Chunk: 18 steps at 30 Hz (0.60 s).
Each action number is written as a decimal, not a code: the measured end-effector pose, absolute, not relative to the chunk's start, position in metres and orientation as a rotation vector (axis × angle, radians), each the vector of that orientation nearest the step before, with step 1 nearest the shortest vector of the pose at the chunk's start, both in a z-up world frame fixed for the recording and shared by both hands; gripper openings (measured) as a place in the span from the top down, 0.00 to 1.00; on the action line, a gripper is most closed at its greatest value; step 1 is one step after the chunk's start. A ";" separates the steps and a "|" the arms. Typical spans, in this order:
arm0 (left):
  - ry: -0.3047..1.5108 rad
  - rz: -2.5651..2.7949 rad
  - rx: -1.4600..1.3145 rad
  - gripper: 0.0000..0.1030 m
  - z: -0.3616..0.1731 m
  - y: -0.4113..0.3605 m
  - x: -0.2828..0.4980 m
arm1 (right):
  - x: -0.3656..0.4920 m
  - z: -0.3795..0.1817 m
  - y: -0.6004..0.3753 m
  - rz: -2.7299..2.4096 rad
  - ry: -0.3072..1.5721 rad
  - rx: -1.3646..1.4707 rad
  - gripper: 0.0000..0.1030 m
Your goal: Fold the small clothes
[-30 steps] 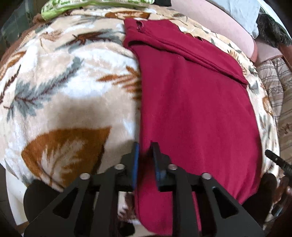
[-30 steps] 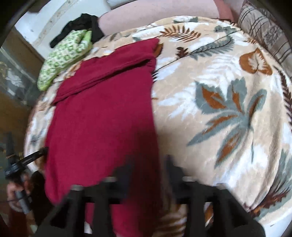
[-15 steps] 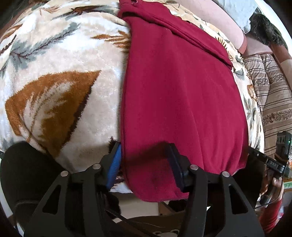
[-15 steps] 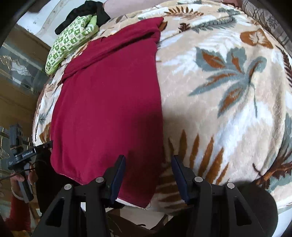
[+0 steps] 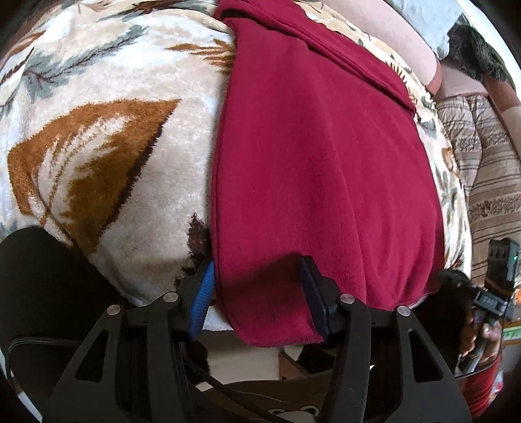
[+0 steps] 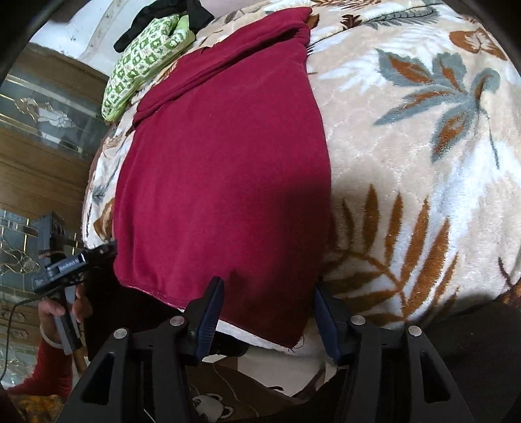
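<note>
A leaf-patterned plush blanket covers the bed and fills most of both views. On it lies the dark red garment, spread long and flat, its near hem hanging just over the blanket's front edge. Its far end is already turned over into a narrow band, and its long sides look straight and doubled, so the first lengthwise folding seems done. What appears to be left is bringing the near hem up toward the far end, perhaps more than once, to make a compact stack.

Beyond the garment, at the far corner of the bed, a green-and-white patterned cloth sits with a black cloth behind it; whether these are folded pieces or still waiting I cannot tell.

The left gripper has its jaws spread around the garment's near left corner, having just been opening; the cloth lies between them but the pads do not press it. The right gripper is likewise spread at the near right corner, the hem lying between its jaws, unpinched. Both look poised to close on the hem corners for the next fold.
</note>
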<state>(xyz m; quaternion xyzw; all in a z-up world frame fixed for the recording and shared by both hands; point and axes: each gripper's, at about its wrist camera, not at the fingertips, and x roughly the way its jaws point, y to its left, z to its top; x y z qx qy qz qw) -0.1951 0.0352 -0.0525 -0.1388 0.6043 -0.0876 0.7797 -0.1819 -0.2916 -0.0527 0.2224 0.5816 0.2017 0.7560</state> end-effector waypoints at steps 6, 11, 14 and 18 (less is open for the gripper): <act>1.310 -0.179 -0.285 0.50 -0.054 0.035 -0.194 | -0.184 -0.051 -0.291 0.444 1.255 0.458 0.49; 1.308 -0.178 -0.270 0.50 -0.054 0.033 -0.195 | -0.182 -0.049 -0.281 0.458 1.251 0.403 0.58; 1.303 -0.184 -0.218 0.52 -0.054 0.028 -0.195 | -0.180 -0.049 -0.275 0.488 1.238 0.398 0.74; 1.306 -0.240 -0.161 0.91 -0.049 0.028 -0.193 | -0.176 -0.040 -0.268 0.552 1.191 0.415 0.85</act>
